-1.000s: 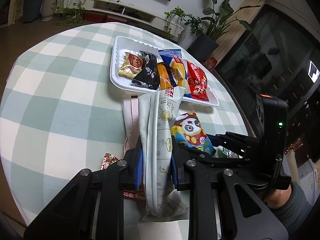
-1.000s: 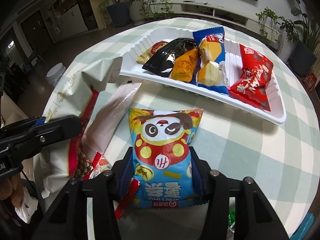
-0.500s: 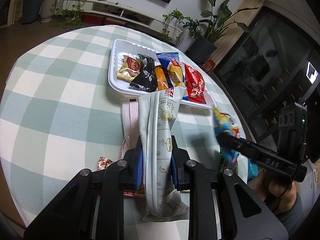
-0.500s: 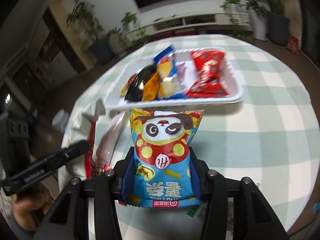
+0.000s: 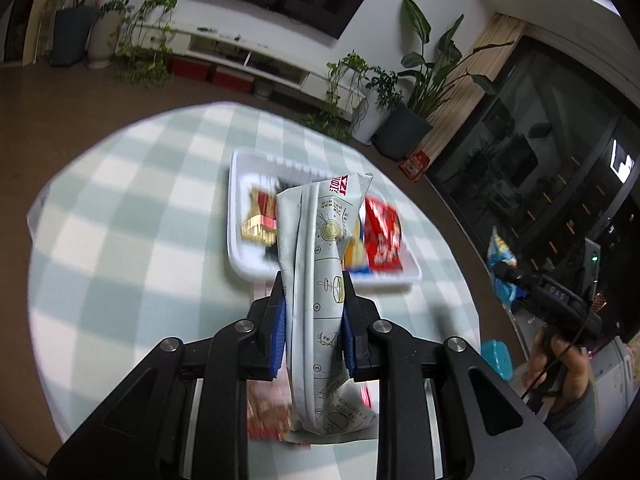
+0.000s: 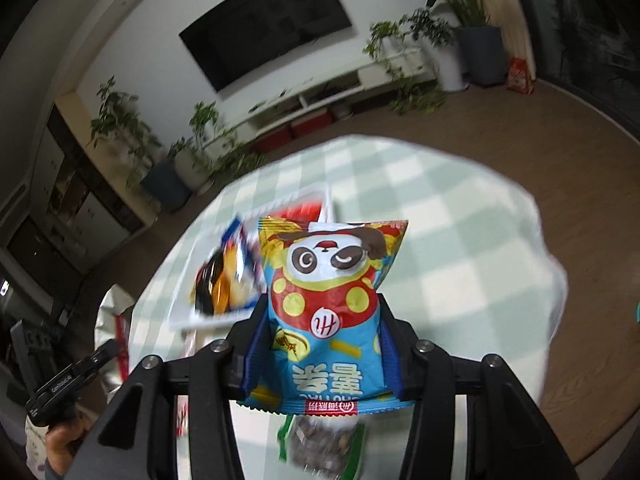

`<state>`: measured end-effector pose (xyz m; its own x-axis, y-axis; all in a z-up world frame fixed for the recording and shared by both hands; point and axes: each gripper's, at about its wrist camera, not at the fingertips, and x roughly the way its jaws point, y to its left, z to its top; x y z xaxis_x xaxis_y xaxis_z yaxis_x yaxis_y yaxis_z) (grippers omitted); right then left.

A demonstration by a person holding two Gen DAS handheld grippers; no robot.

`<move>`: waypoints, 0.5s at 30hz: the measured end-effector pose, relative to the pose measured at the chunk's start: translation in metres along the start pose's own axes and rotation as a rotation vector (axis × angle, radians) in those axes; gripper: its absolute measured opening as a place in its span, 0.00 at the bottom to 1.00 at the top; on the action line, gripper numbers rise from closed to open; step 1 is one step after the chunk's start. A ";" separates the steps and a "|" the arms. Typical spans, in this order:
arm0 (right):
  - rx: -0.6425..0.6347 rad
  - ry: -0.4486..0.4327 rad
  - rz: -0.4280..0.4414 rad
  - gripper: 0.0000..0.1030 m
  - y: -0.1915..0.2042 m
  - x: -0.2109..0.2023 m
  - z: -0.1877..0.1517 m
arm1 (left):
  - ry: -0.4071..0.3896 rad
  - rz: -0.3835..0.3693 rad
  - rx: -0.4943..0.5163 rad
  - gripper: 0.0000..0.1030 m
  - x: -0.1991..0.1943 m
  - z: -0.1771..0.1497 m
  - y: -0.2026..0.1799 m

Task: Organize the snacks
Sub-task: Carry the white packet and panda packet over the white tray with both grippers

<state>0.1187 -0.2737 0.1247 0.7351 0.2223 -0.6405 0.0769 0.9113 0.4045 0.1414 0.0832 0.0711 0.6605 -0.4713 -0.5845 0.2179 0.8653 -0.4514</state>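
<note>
Snacks are in the air on both sides, with the white tray (image 5: 240, 264) as the goal. The left hand-held gripper (image 5: 313, 320) is clamped on a long pale packet (image 5: 320, 280), held upright and lifted off the checked bench (image 5: 120, 240); the packet's top edge hangs in front of the tray's near side and hides part of what lies in it. The right hand-held gripper (image 6: 322, 344) is clamped on a blue panda bag (image 6: 332, 300), also lifted clear of the bench, with the tray (image 6: 184, 316) beyond it and off to the left of the bag. In the left view this gripper shows far to the right of the tray, beyond the bench edge.

The tray already holds a gold and red pack (image 5: 259, 226) at its left end, a red pack (image 5: 382, 236) at its right end, and dark, orange and blue packs between them, though blur makes these hard to tell apart. More wrappers lie on the bench near the tray's front edge, below the grippers, among them a green-edged bag (image 6: 320, 444).

My judgement is that this is the carry step for both packets. Next, each must be brought over the tray, lowered into a free gap, and let go; space looks tight, so the long packet probably needs laying flat alongside the others.
</note>
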 end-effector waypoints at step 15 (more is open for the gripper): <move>-0.265 0.004 0.081 0.49 0.105 0.087 0.089 | 0.069 0.104 0.131 0.20 0.104 0.119 -0.016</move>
<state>0.2505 -0.1891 0.1695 0.7292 0.2988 -0.6156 -0.1613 0.9493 0.2697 0.2924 0.0408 0.0974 0.6341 -0.3851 -0.6705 0.2462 0.9226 -0.2970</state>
